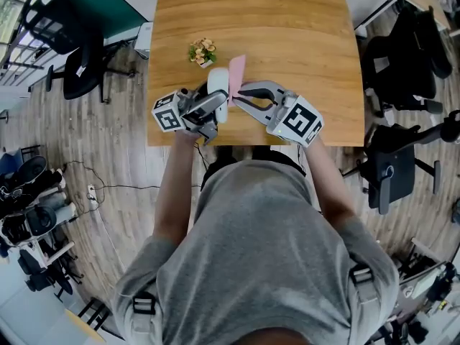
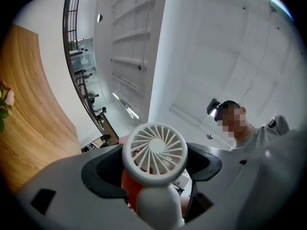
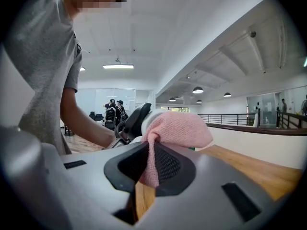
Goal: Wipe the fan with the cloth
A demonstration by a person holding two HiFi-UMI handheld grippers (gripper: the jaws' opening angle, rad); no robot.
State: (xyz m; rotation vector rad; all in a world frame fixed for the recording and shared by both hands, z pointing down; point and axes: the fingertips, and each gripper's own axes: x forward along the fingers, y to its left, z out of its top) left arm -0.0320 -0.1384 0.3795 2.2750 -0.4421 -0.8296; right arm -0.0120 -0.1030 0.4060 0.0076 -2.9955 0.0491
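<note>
Pink cloth (image 3: 180, 128) hides most of the fan (image 3: 147, 118) — handle within left tool (image 1: 215, 106)

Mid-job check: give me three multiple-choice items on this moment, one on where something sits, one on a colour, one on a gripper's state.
1. Where are the flowers?
A) on the table, beyond the grippers
B) on the floor
C) on a chair

2. What colour is the cloth?
A) blue
B) pink
C) green

3. What state is the left gripper in?
A) open and empty
B) shut on the cloth
C) shut on the fan

Answers:
1 A: the head view shows them on the wood past the jaws.
2 B: it shows pink in the right gripper view.
3 C: the white fan stands clamped between its jaws.
</note>
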